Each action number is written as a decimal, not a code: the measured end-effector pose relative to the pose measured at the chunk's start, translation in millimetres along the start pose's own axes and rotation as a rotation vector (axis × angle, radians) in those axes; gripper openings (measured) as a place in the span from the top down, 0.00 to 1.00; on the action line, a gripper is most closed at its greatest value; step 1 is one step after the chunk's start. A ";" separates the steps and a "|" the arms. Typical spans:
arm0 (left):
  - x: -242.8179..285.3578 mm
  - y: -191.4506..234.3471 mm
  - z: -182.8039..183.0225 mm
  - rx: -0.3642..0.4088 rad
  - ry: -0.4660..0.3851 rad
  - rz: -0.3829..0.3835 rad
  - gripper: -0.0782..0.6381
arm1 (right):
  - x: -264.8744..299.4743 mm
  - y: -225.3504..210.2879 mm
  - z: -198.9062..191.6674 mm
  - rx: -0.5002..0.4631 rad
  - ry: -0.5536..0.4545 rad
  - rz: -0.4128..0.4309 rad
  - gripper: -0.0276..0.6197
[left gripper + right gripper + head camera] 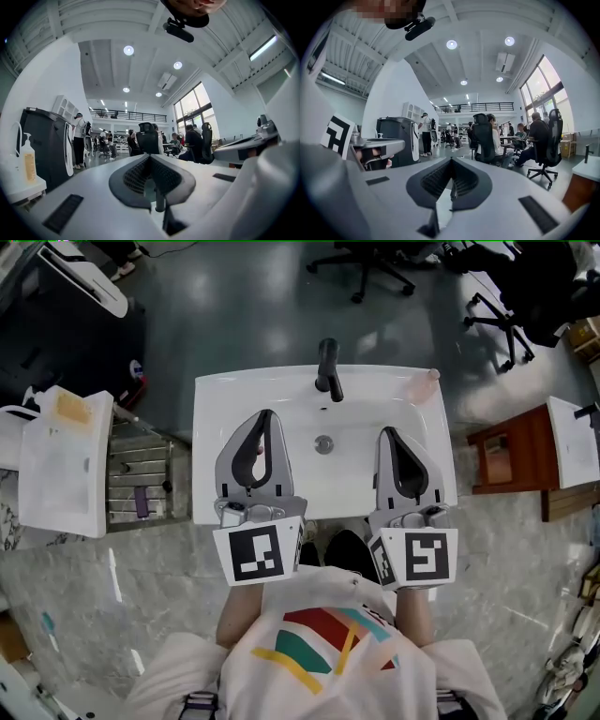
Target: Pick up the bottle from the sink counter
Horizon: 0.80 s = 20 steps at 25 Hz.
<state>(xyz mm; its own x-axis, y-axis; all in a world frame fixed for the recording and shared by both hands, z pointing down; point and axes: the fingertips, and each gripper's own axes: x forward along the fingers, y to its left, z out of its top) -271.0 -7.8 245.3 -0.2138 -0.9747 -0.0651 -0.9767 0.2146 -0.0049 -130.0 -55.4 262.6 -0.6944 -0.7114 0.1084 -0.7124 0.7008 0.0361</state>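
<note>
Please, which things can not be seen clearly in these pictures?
- Bottle: head view, too small and pale to tell its shape or label; neither gripper view shows it.
- Sink counter, front edge: head view, partly covered by the left gripper and right gripper.
- White basin at right: head view, cut off by the picture's edge.
</note>
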 end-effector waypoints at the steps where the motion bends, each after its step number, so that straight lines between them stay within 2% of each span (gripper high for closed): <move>1: 3.5 -2.2 -0.5 0.001 0.001 0.000 0.87 | 1.4 -4.0 0.4 0.010 -0.003 0.002 0.94; 9: 18.5 -2.7 8.2 0.003 -0.018 0.056 0.87 | 21.2 -20.5 14.2 0.031 -0.053 0.053 0.94; 14: 23.7 -5.5 8.2 0.031 -0.018 0.072 0.87 | 28.3 -25.7 17.9 0.029 -0.069 0.078 0.94; 20: 34.7 -19.4 5.5 0.023 0.002 0.030 0.87 | 28.6 -34.1 16.5 0.032 -0.073 0.069 0.94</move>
<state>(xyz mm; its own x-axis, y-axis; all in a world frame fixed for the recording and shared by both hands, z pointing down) -259.4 -45.4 237.6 -0.2435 -0.9678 -0.0641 -0.9690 0.2455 -0.0261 -127.3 -100.6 248.0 -0.7467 -0.6641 0.0364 -0.6646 0.7472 -0.0009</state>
